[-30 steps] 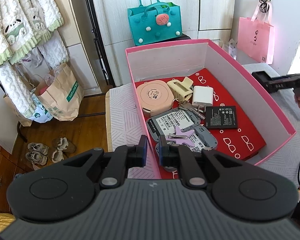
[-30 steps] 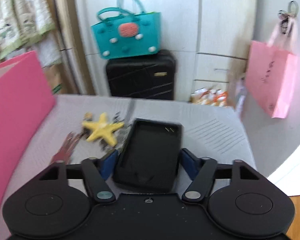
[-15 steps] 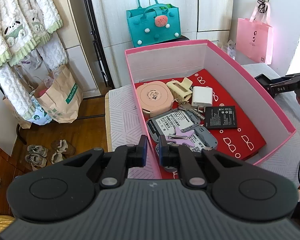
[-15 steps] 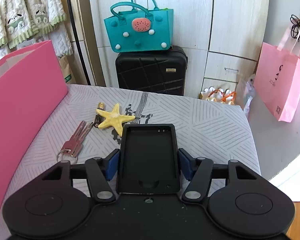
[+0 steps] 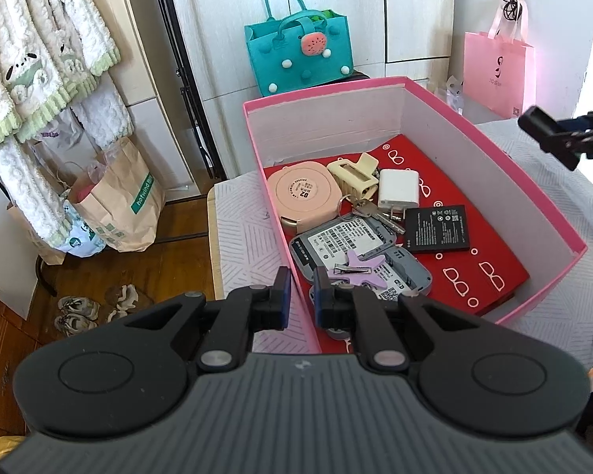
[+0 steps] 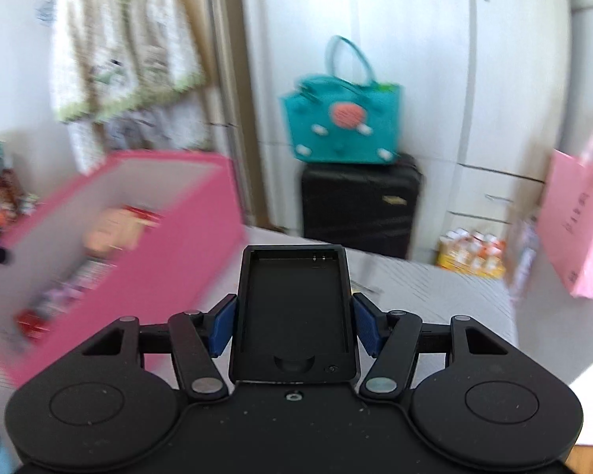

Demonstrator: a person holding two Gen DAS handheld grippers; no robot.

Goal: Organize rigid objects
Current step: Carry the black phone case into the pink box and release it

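Observation:
My left gripper (image 5: 299, 288) is shut on the near left wall of the pink box (image 5: 257, 166). Inside lie a pink round case (image 5: 302, 195), a beige hair clip (image 5: 354, 173), a white charger (image 5: 398, 187), keys (image 5: 369, 208), a black battery (image 5: 437, 228), grey router covers (image 5: 342, 239) and a purple star clip (image 5: 357, 266). My right gripper (image 6: 294, 326) is shut on a black phone back cover (image 6: 294, 308), held in the air right of the box (image 6: 170, 237); it shows at the left wrist view's right edge (image 5: 549, 138).
A teal felt bag (image 5: 298, 55) sits on a black suitcase (image 6: 359, 201) behind the bed. A pink paper bag (image 5: 498, 73) hangs at the right. Paper bags (image 5: 118, 197) and shoes (image 5: 75, 310) lie on the floor at the left.
My right gripper has lifted the black cover off the bed and swung left toward the pink box; the yellow star and keys have left its view. My left gripper has stayed put.

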